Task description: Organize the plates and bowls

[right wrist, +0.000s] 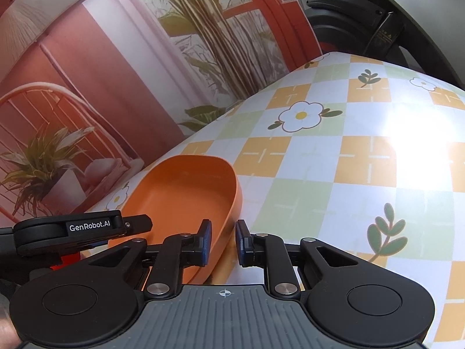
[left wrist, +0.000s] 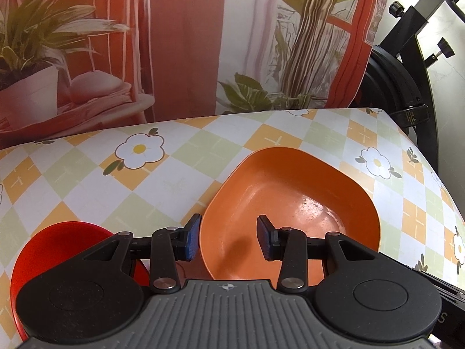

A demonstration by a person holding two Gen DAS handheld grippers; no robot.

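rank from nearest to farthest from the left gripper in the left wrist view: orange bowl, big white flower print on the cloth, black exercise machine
1. Orange bowl: right under the open left gripper, its near rim between the fingers.
2. White flower print: on the tablecloth, ahead and to the left.
3. Black exercise machine: beyond the table's far right corner.

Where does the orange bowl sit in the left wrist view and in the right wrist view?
Left wrist view: the orange bowl fills centre-right, just beyond the open left claw.
Right wrist view: the orange bowl lies lower-left of centre; its right rim stands between the open fingers of the right claw.
Shared landmark: the checked flower tablecloth under the bowl.
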